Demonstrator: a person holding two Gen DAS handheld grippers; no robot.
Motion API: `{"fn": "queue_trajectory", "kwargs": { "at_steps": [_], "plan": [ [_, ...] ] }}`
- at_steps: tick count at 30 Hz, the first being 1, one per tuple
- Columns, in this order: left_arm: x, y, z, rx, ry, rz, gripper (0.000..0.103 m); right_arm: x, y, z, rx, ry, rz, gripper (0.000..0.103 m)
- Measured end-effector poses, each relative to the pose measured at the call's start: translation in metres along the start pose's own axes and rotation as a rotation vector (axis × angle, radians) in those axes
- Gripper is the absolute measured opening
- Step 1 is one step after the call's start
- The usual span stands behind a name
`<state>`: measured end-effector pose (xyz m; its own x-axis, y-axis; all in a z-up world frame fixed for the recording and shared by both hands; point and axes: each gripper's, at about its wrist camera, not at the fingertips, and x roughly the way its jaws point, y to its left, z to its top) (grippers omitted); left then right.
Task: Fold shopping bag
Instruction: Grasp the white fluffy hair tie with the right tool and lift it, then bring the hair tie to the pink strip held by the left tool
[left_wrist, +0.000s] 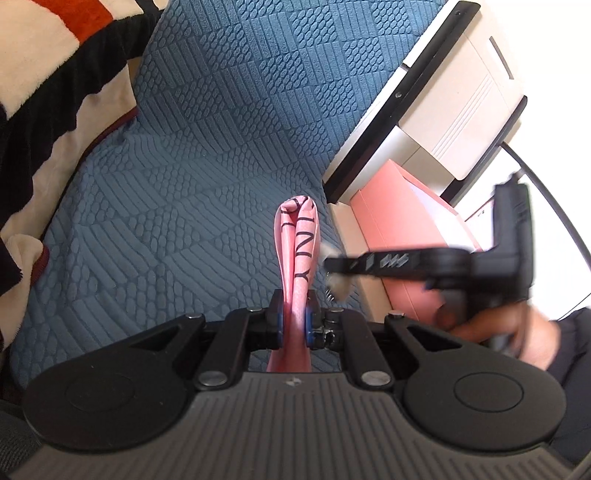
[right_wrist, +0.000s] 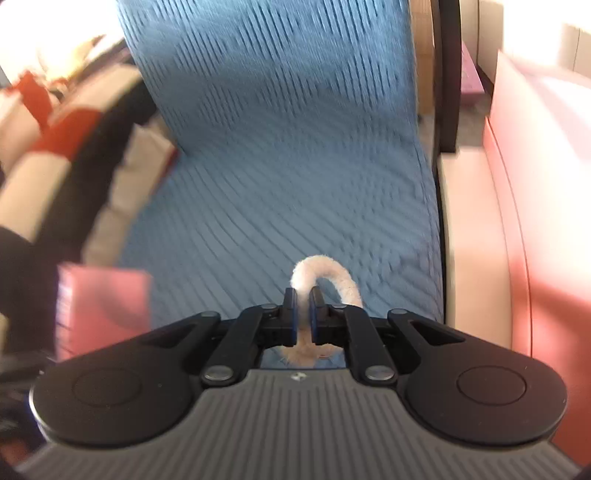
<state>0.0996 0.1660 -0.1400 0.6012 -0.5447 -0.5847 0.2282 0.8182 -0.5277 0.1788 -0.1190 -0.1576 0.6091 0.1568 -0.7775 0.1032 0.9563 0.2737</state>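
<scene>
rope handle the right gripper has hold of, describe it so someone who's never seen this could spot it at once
Start from the blue textured cover that fills the middle of the right wrist view. At its near edge the right gripper is shut on a fuzzy cream rope handle that arches up in a small loop. It is the only pale, fluffy cord; the pink bag to its left is flat and smooth.

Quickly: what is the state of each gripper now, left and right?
Left gripper: shut on the pink shopping bag.
Right gripper: shut on the white rope handle.
</scene>
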Motion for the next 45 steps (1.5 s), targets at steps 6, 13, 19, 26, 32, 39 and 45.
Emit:
{"fn": "queue_trajectory", "kwargs": {
  "at_steps": [6, 13, 19, 26, 32, 39, 45],
  "plan": [
    [0.001, -0.005, -0.001, 0.025, 0.001, 0.005, 0.012, -0.046, 0.026, 0.024, 0.022, -0.087, 0.128, 0.009],
    [0.001, -0.009, -0.003, 0.048, 0.0, 0.006, 0.012, -0.076, 0.057, 0.048, 0.088, -0.136, 0.314, 0.009],
    [0.002, -0.013, -0.004, 0.064, 0.0, -0.016, 0.012, -0.068, 0.074, 0.047, 0.18, -0.086, 0.467, 0.009],
    [-0.003, -0.019, -0.004, 0.087, -0.035, -0.048, 0.013, -0.051, 0.074, 0.021, 0.304, 0.026, 0.531, 0.009],
    [-0.005, -0.013, -0.002, 0.053, -0.051, -0.025, 0.012, -0.061, 0.062, 0.013, 0.279, -0.026, 0.424, 0.01],
    [-0.009, -0.023, -0.003, 0.123, -0.084, 0.026, 0.012, -0.064, 0.053, 0.008, 0.283, -0.073, 0.361, 0.01],
    [-0.003, -0.035, -0.007, 0.216, -0.09, 0.086, 0.012, -0.067, 0.055, 0.007, 0.25, -0.06, 0.284, 0.012]
  ]
}}
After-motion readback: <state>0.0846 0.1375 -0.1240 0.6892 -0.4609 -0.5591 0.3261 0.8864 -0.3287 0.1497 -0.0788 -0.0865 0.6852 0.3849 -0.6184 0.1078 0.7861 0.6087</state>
